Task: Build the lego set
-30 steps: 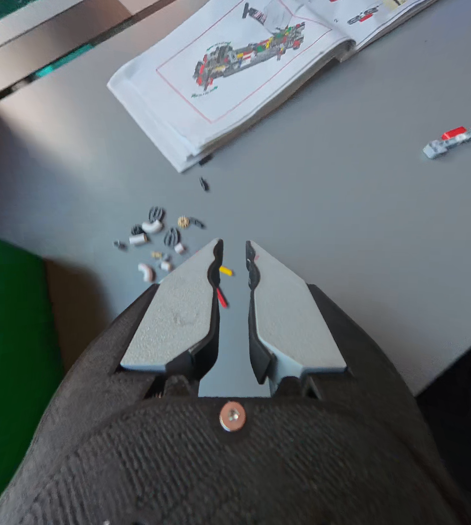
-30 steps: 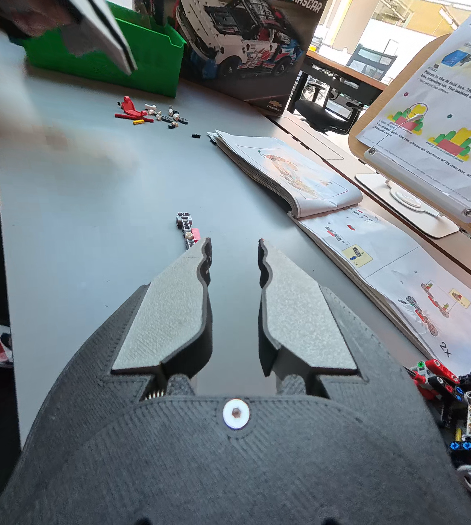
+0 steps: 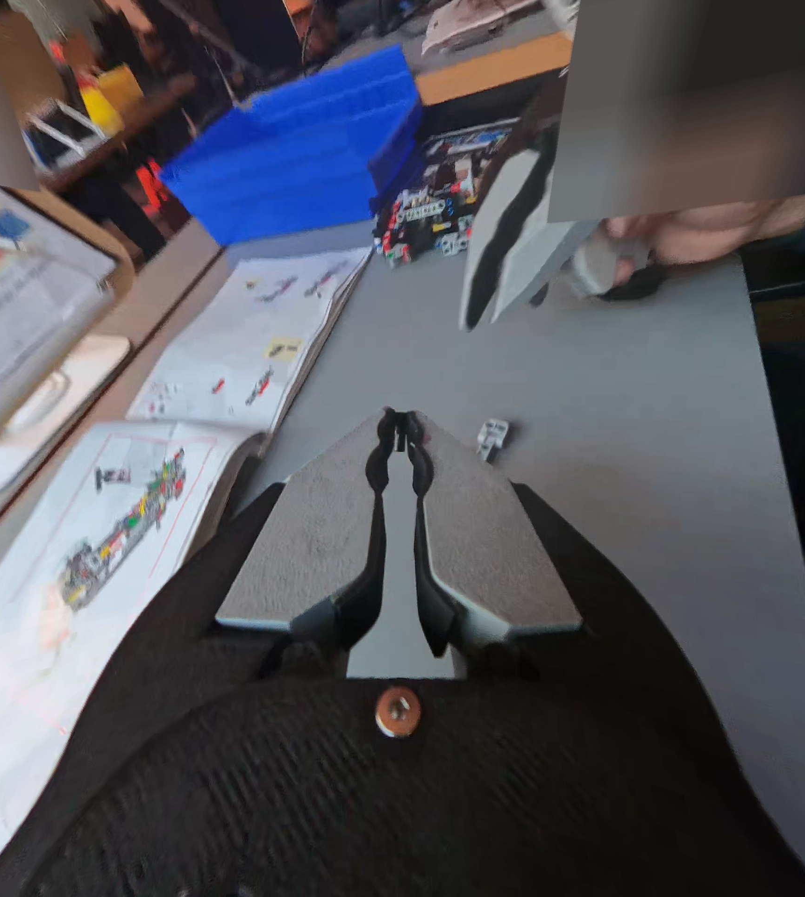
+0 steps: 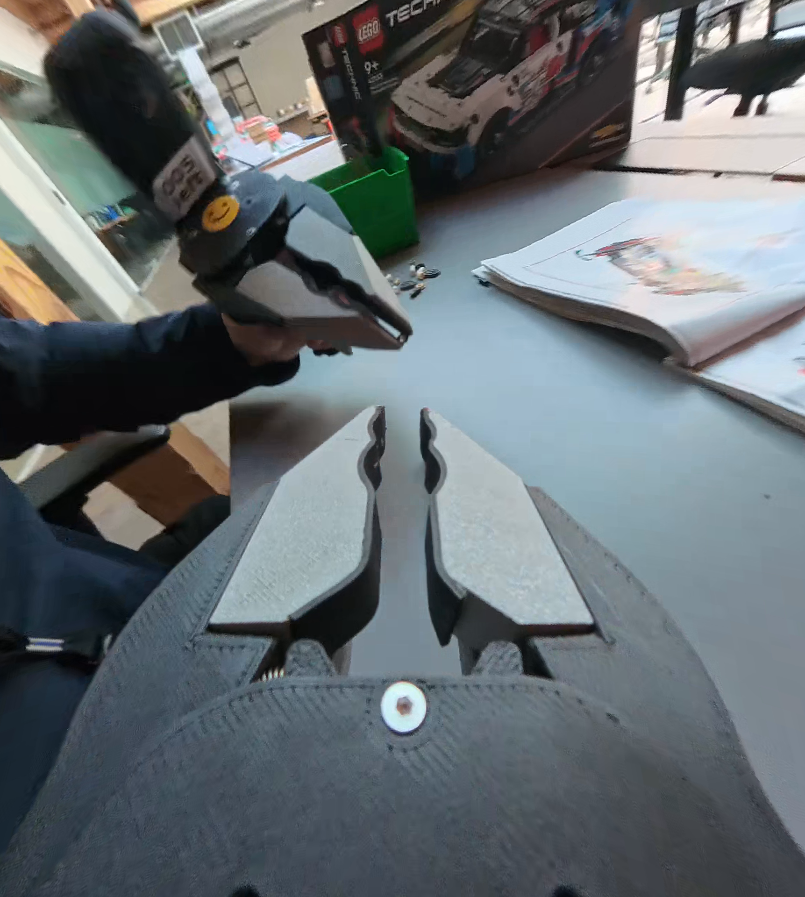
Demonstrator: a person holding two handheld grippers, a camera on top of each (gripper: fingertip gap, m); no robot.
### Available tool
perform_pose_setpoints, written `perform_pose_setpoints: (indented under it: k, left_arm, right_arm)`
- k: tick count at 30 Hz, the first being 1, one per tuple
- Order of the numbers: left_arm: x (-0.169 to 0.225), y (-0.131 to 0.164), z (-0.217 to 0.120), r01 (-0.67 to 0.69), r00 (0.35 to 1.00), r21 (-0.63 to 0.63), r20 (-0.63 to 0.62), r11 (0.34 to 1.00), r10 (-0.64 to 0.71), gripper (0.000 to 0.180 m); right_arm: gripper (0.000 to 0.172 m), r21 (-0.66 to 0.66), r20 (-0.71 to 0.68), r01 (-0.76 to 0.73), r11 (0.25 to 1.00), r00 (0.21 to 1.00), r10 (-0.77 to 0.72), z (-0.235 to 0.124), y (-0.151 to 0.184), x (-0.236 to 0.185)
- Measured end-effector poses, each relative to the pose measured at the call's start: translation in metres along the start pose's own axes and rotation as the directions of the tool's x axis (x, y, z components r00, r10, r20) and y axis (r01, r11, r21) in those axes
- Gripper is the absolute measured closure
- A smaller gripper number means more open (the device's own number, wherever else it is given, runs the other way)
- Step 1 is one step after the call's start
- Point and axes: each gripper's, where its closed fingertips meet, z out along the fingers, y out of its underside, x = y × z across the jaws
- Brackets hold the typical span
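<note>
Grey table fills both views, in a bright workshop with desks and chairs behind it. We hold the left gripper above the middle of the table, its jaws drawn together on a small black peg pinched at the very tips. The view is blurred, so we cannot make out the peg's exact shape. Just to the right of those tips a pale grey brick lies on the table, apart from the gripper. To the left, an open booklet of building drawings lies along the table's left edge.

The right gripper hovers near the table's near edge. Its jaws stand a little apart, and we see only bare table between them; nothing is in its grasp. Ahead of it and to the left, a hand in a dark sleeve carries the left gripper.

At the far end of the table a green bin stands before a big box with a car pictured on it. A scatter of small parts lies just in front of the bin. At the opposite end a half-built model stands beside a blue crate.
</note>
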Motion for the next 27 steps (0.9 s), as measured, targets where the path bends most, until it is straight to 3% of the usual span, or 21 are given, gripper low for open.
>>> perform_pose_setpoints:
  k: [5, 9, 11, 13, 15, 18, 21, 24, 25, 27]
  left_arm:
    - [0.024, -0.025, 0.017, -0.235, 0.967, 0.02, 0.102, 0.972, 0.232, 0.179]
    - [0.034, -0.031, 0.028, -0.294, 0.951, 0.013, 0.104, 0.956, 0.291, 0.179]
    - [0.04, -0.044, 0.027, -0.222, 0.974, 0.114, 0.072, 0.968, 0.215, 0.179]
    - [0.042, -0.063, 0.021, 0.049, 0.996, 0.278, -0.08, 0.959, -0.028, 0.179]
    - [0.034, -0.072, 0.016, 0.295, 0.948, 0.356, -0.222, 0.887, -0.226, 0.178]
    - [0.018, -0.086, 0.007, 0.528, 0.846, 0.452, -0.354, 0.719, -0.399, 0.18]
    - [0.005, -0.096, 0.0, 0.742, 0.67, 0.476, -0.515, 0.472, -0.534, 0.178]
    - [-0.012, -0.091, -0.003, 0.858, 0.493, 0.463, -0.618, 0.223, -0.612, 0.179]
    - [-0.015, -0.088, -0.003, 0.868, 0.463, 0.463, -0.629, 0.178, -0.624, 0.18]
    - [-0.012, -0.084, 0.004, 0.882, 0.435, 0.443, -0.628, 0.164, -0.645, 0.18]
  right_arm:
    - [0.164, 0.055, 0.117, -0.178, 0.983, 0.978, 0.171, 0.0, -0.009, -0.005]
    - [0.168, 0.035, 0.153, -0.272, 0.962, 0.952, 0.263, -0.007, -0.002, -0.002]
    - [0.159, 0.023, 0.152, -0.277, 0.961, 0.951, 0.271, -0.01, 0.003, 0.002]
    - [0.158, 0.08, 0.254, -0.268, 0.96, 0.937, 0.24, -0.018, -0.009, -0.008]
    - [0.161, 0.172, 0.32, -0.213, 0.962, 0.936, 0.15, -0.027, -0.025, -0.018]
    - [0.156, 0.219, 0.158, 0.0, 0.976, 0.987, -0.036, -0.025, -0.03, -0.015]
    - [0.151, 0.248, -0.002, 0.09, 0.964, 0.996, -0.092, -0.02, -0.041, -0.007]
    - [0.145, 0.268, -0.144, 0.19, 0.945, 0.977, -0.156, -0.018, -0.052, -0.005]
    - [0.145, 0.255, -0.172, 0.224, 0.941, 0.968, -0.184, -0.017, -0.053, -0.006]
    - [0.144, 0.228, -0.242, 0.288, 0.93, 0.942, -0.232, -0.014, -0.056, -0.008]
